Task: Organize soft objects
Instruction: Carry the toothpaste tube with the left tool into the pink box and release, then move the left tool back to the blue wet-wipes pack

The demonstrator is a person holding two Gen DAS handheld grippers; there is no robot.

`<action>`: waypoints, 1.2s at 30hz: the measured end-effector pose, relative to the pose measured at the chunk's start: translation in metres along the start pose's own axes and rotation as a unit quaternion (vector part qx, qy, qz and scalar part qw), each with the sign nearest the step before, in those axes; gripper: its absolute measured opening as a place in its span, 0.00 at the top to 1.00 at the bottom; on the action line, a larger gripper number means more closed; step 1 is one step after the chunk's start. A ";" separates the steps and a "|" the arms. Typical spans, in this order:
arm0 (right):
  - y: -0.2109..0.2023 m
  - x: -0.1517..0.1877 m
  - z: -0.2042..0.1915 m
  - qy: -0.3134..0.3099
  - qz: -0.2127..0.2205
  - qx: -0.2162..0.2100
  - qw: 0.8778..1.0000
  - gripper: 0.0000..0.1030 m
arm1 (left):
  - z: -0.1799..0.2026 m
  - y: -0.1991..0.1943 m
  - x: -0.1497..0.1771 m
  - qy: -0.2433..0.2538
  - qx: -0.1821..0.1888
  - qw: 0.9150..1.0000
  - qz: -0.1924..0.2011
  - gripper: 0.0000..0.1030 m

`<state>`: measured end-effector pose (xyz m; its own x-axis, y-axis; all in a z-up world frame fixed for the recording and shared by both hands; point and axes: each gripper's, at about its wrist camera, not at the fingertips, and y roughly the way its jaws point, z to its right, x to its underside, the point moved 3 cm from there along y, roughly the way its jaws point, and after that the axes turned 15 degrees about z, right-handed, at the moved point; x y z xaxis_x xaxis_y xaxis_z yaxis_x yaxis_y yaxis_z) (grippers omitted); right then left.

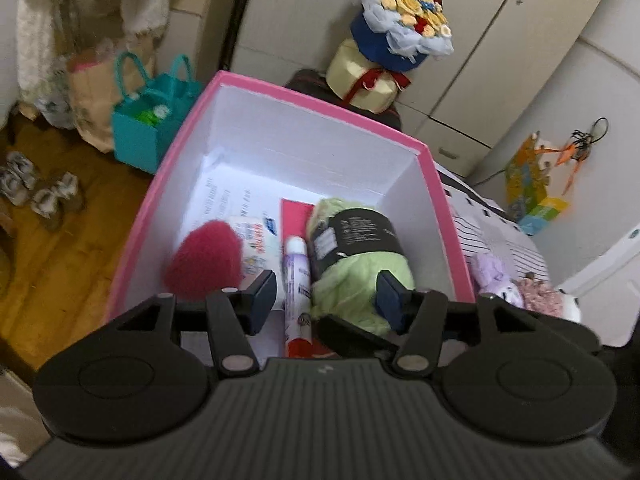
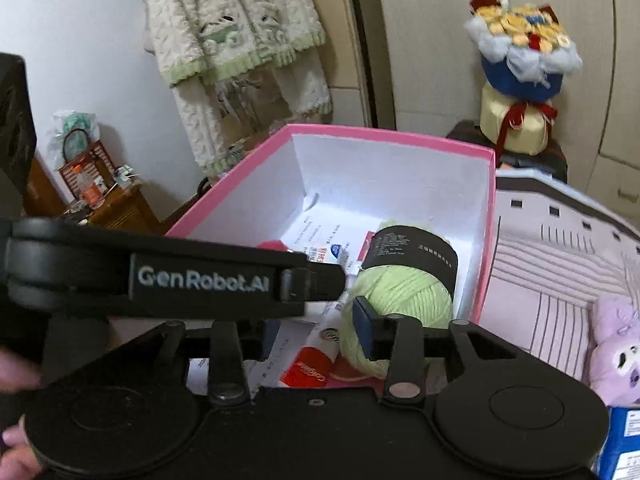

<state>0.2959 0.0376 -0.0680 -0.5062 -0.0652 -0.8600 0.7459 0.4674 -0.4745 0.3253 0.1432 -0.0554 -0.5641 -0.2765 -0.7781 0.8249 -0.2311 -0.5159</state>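
Observation:
A pink box (image 1: 440, 200) with white inner walls holds a green yarn skein (image 1: 360, 276) with a black label, a fuzzy red heart (image 1: 206, 256), a tissue pack (image 1: 260, 240) and a purple tube (image 1: 297, 276). My left gripper (image 1: 326, 298) hangs open over the box's near end, above the tube and the yarn's edge, pressing on nothing. In the right wrist view my right gripper (image 2: 316, 332) is open above a toothpaste tube (image 2: 308, 368). The yarn (image 2: 404, 296) lies just outside its right finger (image 2: 364, 328). The left gripper's finger (image 2: 320, 276) hides its other finger. A purple plush toy (image 2: 616, 344) lies on the bed.
The box stands on striped bedding (image 2: 552, 272), where a pink fuzzy item (image 1: 538, 292) lies beside the plush. A flower bouquet (image 1: 400, 28) stands behind the box. A teal bag (image 1: 148, 128) and shoes (image 1: 40, 192) are on the wooden floor at left. A blue packet (image 2: 624, 440) is at lower right.

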 end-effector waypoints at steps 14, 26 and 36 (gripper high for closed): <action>-0.072 -0.003 0.005 -0.035 0.036 0.010 0.999 0.39 | 0.022 -0.092 0.005 0.067 0.018 0.996 0.052 0.38; -0.154 0.001 0.024 -0.065 0.070 0.007 0.995 0.31 | 0.076 -0.157 0.026 0.155 0.056 0.983 0.080 0.31; -0.238 0.020 0.086 -0.056 0.121 0.024 0.991 0.28 | 0.130 -0.168 0.054 0.214 0.095 0.970 0.072 0.21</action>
<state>0.1459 -0.1507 0.0115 -0.2617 -0.0550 -0.9636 0.8609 0.4381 -0.2588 0.1518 0.0455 0.0360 -0.3437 0.0838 -0.9353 0.8489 -0.3981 -0.3476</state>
